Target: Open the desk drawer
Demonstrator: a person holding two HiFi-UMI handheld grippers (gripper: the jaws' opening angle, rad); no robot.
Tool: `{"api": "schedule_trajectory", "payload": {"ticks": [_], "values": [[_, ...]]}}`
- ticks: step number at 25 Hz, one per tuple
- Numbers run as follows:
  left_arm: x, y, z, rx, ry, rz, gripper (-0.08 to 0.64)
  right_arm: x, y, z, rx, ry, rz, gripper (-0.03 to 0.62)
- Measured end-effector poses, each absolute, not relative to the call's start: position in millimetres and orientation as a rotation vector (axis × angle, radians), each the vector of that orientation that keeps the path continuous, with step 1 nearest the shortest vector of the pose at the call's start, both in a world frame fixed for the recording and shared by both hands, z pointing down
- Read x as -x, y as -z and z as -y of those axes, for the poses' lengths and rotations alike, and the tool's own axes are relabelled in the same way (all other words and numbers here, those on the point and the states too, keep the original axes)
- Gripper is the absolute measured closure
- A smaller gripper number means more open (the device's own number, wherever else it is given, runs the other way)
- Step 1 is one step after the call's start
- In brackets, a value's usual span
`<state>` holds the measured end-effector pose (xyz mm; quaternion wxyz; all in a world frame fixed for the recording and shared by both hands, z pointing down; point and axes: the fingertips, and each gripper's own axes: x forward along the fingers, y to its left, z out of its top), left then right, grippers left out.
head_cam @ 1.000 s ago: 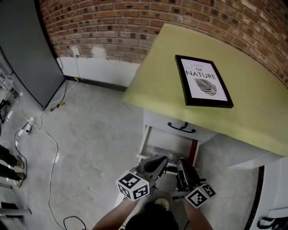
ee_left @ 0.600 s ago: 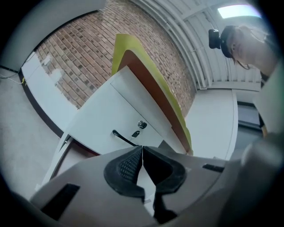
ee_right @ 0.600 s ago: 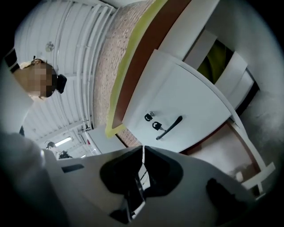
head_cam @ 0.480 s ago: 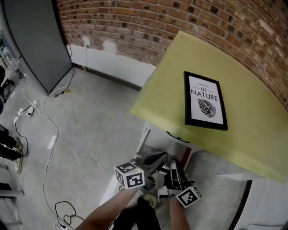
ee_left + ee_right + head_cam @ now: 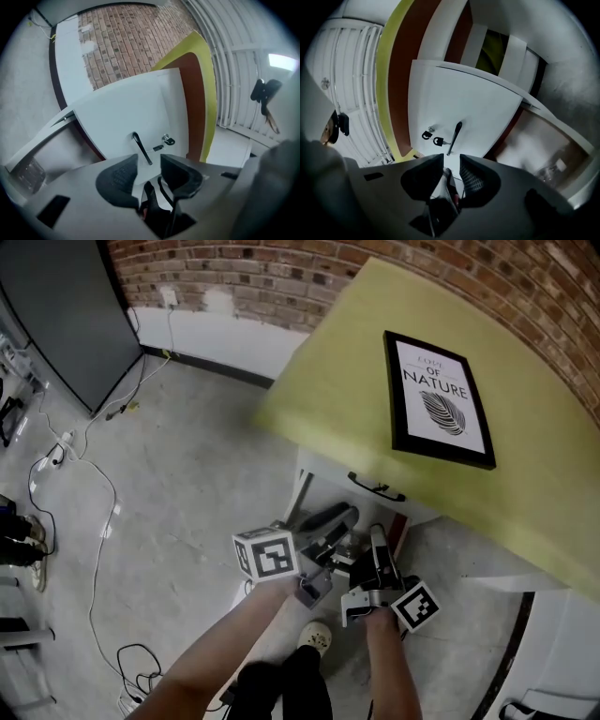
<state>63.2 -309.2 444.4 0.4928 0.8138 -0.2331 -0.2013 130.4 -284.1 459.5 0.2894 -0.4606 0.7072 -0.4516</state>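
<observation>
Yellow-green desk top (image 5: 328, 390): fills the upper right of the head view, with a brick wall (image 5: 281, 277) behind it.
Framed print (image 5: 439, 399): lies flat on the desk top; black frame, leaf drawing.
Drawer front (image 5: 122, 112): white, sits directly under the desk top's near edge. Carries a black bar handle (image 5: 142, 148) with a key (image 5: 167, 139) in the lock just beside it. Whether fully flush cannot be told.
Open drawer (image 5: 37, 145): pulled out toward the person, one level below the handled front, beneath both grippers. Shows pale walls and something clear and crumpled inside (too blurred to name).
Left gripper (image 5: 149, 158): held in the person's left hand, pointing roughly level at the drawer front. Jaws parted to a moderate gap, having just been opening. Nothing between the pads; the handle shows through the gap, beyond the tips and untouched. Marker cube (image 5: 267, 554) sits at the near end.
Right gripper (image 5: 451, 159): held in the right hand, just beside the left one and aimed at the same front. Jaws a narrow slit apart with nothing gripped; only the white front and the handle's lower end show through the slit, farther off.
Floor (image 5: 187, 474): grey concrete, with loose cables (image 5: 94, 493) trailing along the left side toward a dark panel (image 5: 56, 324).
Shoe (image 5: 317, 637): pale toe on the floor near the forearms, at the bottom of the head view.
</observation>
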Motion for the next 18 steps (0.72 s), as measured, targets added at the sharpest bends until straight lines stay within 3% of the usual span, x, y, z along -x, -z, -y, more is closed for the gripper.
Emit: {"api": "schedule_trajectory", "payload": {"ticks": [1, 3, 14, 18], "values": [[-63, -444, 315, -1.95, 0.506, 0.557, 0.384, -132, -459, 289, 1.209, 1.208, -1.856, 0.483], [-65, -445, 324, -1.914, 0.514, 0.54, 0.354, -133, -456, 298, 1.183, 1.209, -1.821, 0.483], [-74, -443, 351, -1.807, 0.525, 0.561, 0.356, -135, -449, 334, 1.117, 1.307, -1.685, 0.483], [-79, -445, 357, -1.807, 0.494, 0.567, 0.388, -136, -455, 340, 1.137, 1.349, -1.634, 0.483]]}}
